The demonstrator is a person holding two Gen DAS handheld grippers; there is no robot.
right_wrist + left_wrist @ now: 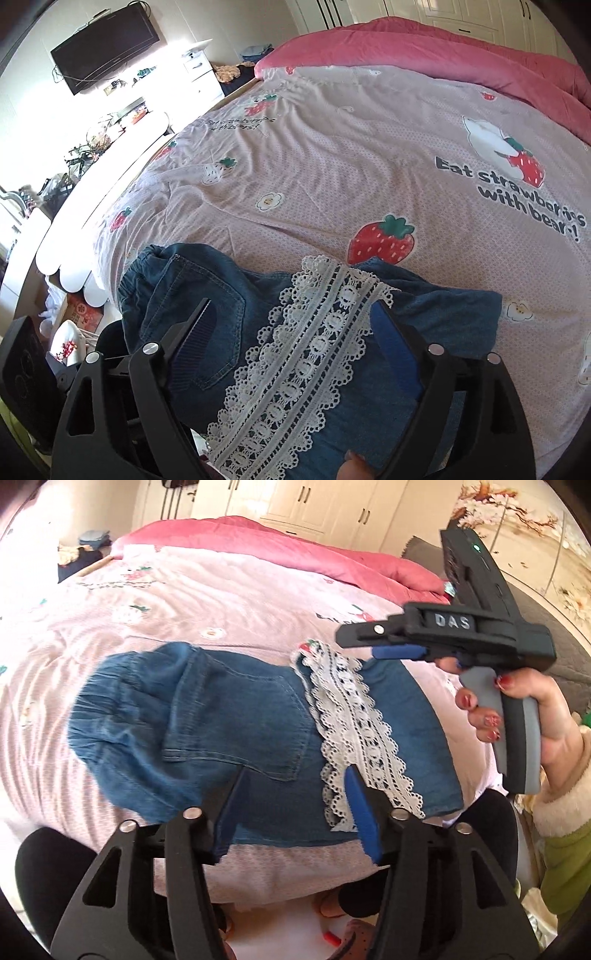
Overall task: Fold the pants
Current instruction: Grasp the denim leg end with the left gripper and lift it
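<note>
Blue denim pants [221, 731] lie folded into a compact bundle near the bed's front edge, with a white lace trim [351, 723] across them and a back pocket facing up. My left gripper [295, 775] is open and empty, hovering just above the bundle's near edge. My right gripper [373, 642] is held by a hand at the right, above the lace end; its jaws look nearly closed there. In the right wrist view the right gripper [291, 306] is open over the pants [207, 302] and lace [314, 343], holding nothing.
The pants rest on a pink strawberry-print bedsheet [332, 166]. A rose quilt [443, 48] is piled at the far side. White wardrobes [314, 502] stand behind. A wall TV [105, 48] and cluttered furniture are left of the bed.
</note>
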